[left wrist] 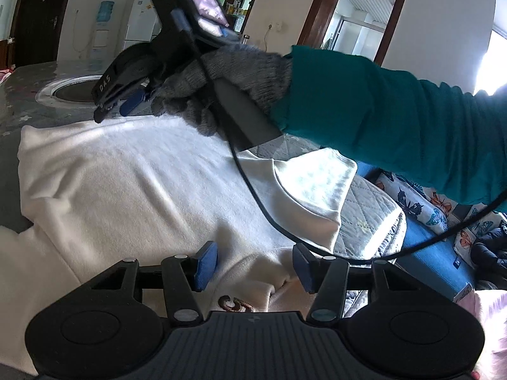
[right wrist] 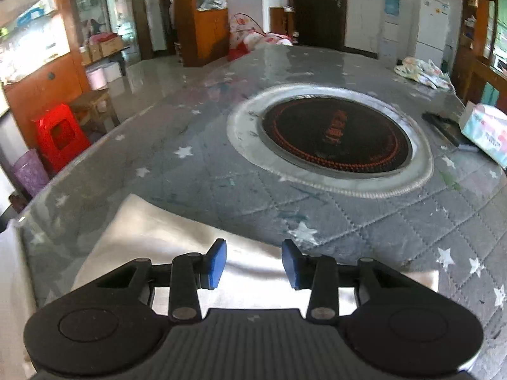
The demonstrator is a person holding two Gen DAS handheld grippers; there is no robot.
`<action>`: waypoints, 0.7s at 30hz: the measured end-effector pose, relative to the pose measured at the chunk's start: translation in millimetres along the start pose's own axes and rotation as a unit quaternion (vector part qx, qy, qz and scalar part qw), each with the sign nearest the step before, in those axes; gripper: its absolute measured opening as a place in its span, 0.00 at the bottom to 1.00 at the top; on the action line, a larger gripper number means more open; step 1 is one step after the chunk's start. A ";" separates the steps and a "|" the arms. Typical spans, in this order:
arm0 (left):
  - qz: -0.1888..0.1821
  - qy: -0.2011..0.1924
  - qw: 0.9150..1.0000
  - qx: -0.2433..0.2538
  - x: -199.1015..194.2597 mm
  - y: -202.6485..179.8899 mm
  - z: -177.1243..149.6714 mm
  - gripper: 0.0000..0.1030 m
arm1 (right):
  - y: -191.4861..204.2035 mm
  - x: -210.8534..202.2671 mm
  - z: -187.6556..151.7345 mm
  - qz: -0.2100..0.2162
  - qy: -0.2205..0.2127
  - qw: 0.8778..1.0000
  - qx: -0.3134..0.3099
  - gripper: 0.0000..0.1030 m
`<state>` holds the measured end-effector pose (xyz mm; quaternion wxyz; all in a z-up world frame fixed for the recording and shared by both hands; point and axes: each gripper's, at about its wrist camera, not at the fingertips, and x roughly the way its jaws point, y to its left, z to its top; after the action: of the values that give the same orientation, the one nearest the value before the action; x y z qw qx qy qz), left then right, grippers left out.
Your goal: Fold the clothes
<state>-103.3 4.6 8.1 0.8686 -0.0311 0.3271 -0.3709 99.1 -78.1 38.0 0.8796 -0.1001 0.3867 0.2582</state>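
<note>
In the left wrist view, a cream sweatshirt [left wrist: 142, 183] lay spread across the middle of the frame on a grey quilted table cover [left wrist: 370, 202], with brown embroidered lettering [left wrist: 236, 304] showing at the bottom centre. The left gripper [left wrist: 255, 267] sat low in the frame over the fabric, its blue pads [left wrist: 206, 264] set apart with nothing between them. In the upper centre of that view, the right gripper [left wrist: 122, 103] was held by a grey-gloved hand [left wrist: 234, 85] with a teal sleeve [left wrist: 396, 126] reaching in from the right; its tips hung just above the far edge of the sweatshirt, and a black cable [left wrist: 253, 190] trailed from it across the garment. In the right wrist view, the right gripper [right wrist: 253, 264] had its jaws spread, holding nothing, with the sweatshirt [right wrist: 152, 231] filling the lower left beneath it. Beyond, in the centre right, a round cooktop [right wrist: 336, 133] ringed in metal sat in the star-patterned cover [right wrist: 190, 171]. A tissue pack [right wrist: 488, 129] lay at the right edge, and a red plastic stool [right wrist: 58, 136] stood at the left.
</note>
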 end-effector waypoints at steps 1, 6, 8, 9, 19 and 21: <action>0.000 0.000 1.000 0.000 0.2 -0.2 -0.1 0.55 | 1.8 -1.3 0.8 0.003 0.000 1.000 -0.004 0.37; 0.001 -0.002 1.000 -0.004 -1.3 0.8 -0.7 0.55 | 18.8 0.9 4.3 0.017 0.006 0.999 -0.036 0.37; 0.002 -0.003 1.000 -0.007 -2.4 1.5 -1.0 0.55 | 24.4 3.0 6.6 0.024 0.006 0.999 -0.044 0.38; 0.002 -0.004 1.000 -0.009 -2.8 1.3 -1.4 0.55 | 27.2 4.0 7.7 0.027 0.007 0.998 -0.048 0.38; -0.003 -0.008 1.000 -0.018 -2.9 2.9 -1.4 0.56 | 55.3 14.5 19.1 0.058 0.011 0.994 -0.088 0.38; -0.004 -0.008 1.000 -0.019 -3.1 3.2 -1.8 0.56 | 63.5 18.7 20.1 0.061 0.014 0.993 -0.100 0.38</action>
<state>-104.0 9.4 7.4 0.8690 -0.0514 0.3269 -0.3679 88.6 -9.8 39.5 0.8420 -0.1675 0.3770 0.3476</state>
